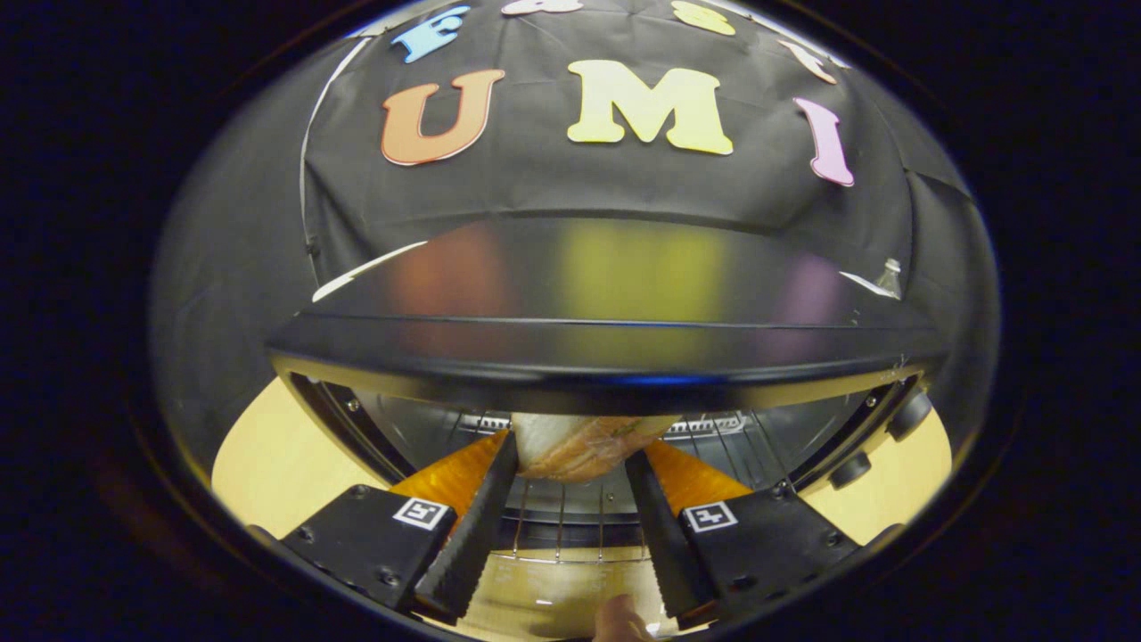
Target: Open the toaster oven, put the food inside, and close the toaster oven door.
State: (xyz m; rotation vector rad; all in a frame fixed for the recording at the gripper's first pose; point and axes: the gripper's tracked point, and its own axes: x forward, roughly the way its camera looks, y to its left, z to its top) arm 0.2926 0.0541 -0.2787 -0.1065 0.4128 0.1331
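The black toaster oven (588, 357) stands just ahead of me, its glossy top above my fingers. Its glass door (544, 584) lies folded down and open beneath them. My gripper (570, 456) is shut on the food (579, 444), a pale, browned piece like a sandwich. Both ridged black fingers press on its sides. The food hangs at the mouth of the oven, just above the wire rack (579, 513). The oven's upper front edge hides the top of the food.
Two black knobs (907, 415) sit on the oven's right front panel. The oven rests on a light wooden table (267, 464) that shows on both sides. Shiny metal walls line the cavity behind the rack.
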